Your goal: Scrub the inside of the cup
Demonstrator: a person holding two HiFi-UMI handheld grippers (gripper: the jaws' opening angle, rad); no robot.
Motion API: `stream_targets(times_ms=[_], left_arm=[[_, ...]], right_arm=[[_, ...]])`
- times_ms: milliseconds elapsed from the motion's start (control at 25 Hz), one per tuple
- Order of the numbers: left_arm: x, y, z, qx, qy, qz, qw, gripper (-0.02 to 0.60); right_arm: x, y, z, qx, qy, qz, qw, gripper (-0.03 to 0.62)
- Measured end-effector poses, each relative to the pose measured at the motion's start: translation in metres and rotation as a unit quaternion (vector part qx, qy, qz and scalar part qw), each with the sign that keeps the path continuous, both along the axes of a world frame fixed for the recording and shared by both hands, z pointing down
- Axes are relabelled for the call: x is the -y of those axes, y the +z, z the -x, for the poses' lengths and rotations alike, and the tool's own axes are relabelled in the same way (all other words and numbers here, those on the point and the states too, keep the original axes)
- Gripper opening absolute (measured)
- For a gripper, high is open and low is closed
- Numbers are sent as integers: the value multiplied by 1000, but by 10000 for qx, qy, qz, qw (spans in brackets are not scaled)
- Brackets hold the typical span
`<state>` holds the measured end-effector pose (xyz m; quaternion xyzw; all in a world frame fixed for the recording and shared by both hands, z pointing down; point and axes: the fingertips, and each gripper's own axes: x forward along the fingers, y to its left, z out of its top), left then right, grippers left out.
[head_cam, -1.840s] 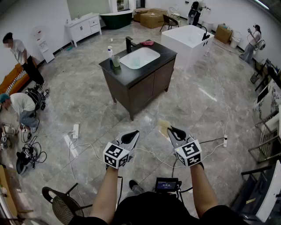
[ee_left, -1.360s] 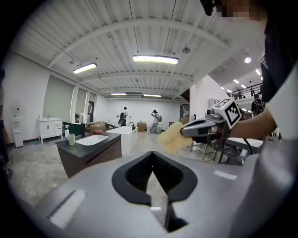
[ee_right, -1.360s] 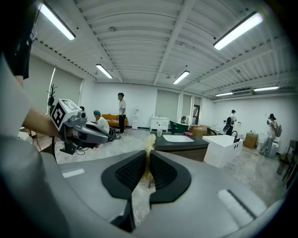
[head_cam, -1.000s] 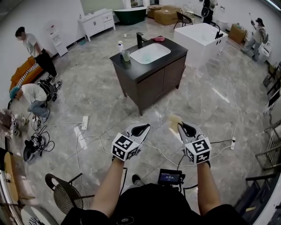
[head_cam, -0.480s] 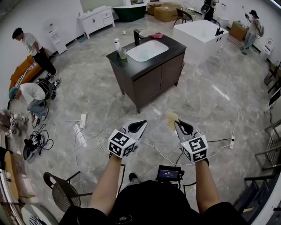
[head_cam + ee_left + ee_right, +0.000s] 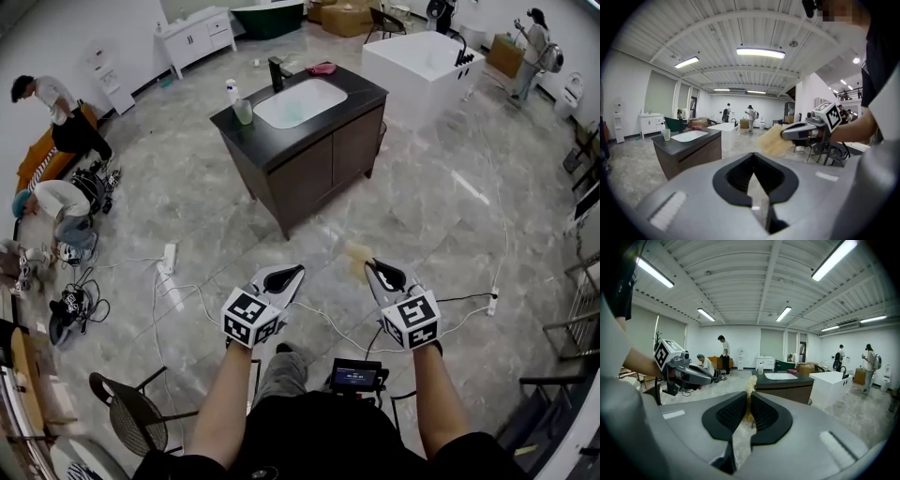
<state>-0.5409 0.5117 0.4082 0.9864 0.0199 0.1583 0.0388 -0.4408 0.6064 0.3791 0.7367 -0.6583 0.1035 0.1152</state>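
Closest in, on the near side of the dark vanity (image 6: 314,164), both grippers are up over the marble floor, well short of the cabinet. The left gripper (image 6: 284,276) has its jaws pressed flat together, nothing between them. Just beside it, the right gripper (image 6: 374,271) is clamped on a yellow fibrous scrub pad (image 6: 356,256), and the pad's frayed end sticks out past the tips toward the vanity. White cables (image 6: 178,291) trail across the floor between the grippers and the vanity.

Now the vanity top: the cup (image 6: 244,112), pale green and upright, stands at the vanity's left corner, beside the white basin (image 6: 300,101), well apart from both grippers. A white bottle (image 6: 232,91) stands just behind the cup. A black faucet (image 6: 276,73) rises at the basin's far edge, with a pink cloth (image 6: 322,67) near it.

Beyond the vanity to its right sits a white bathtub (image 6: 417,66). Far off to the vanity's left, a person (image 6: 56,103) bends over by the wall.
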Motion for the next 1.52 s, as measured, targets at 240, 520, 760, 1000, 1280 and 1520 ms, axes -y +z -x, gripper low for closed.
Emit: stream_targets(times_ms=[240,520,760,1000,1280,1520], left_arm=[[39,10,-47,-72,151,75,9998,0],[120,1,-103,-185,430,107,9988,0],[191,-6,-130,-223,582,-15,9981,0],[234,5,-149,-226,533,162,9982,0],[274,16,-195,-198,469,258,9984,0],[322,16,-264,-178,255,229,9993,0]], right_arm=[[34,13,-42,69,196,28,9998,37],[113,1,-94,-101,443,112,9989,37],[173,-5,-125,-91,679,168,9975,37],[213,-4,-144,-153,659,360,9971,37],[264,9,-192,9,527,369,9979,37],[316,12,-262,113,299,261,9991,37]])
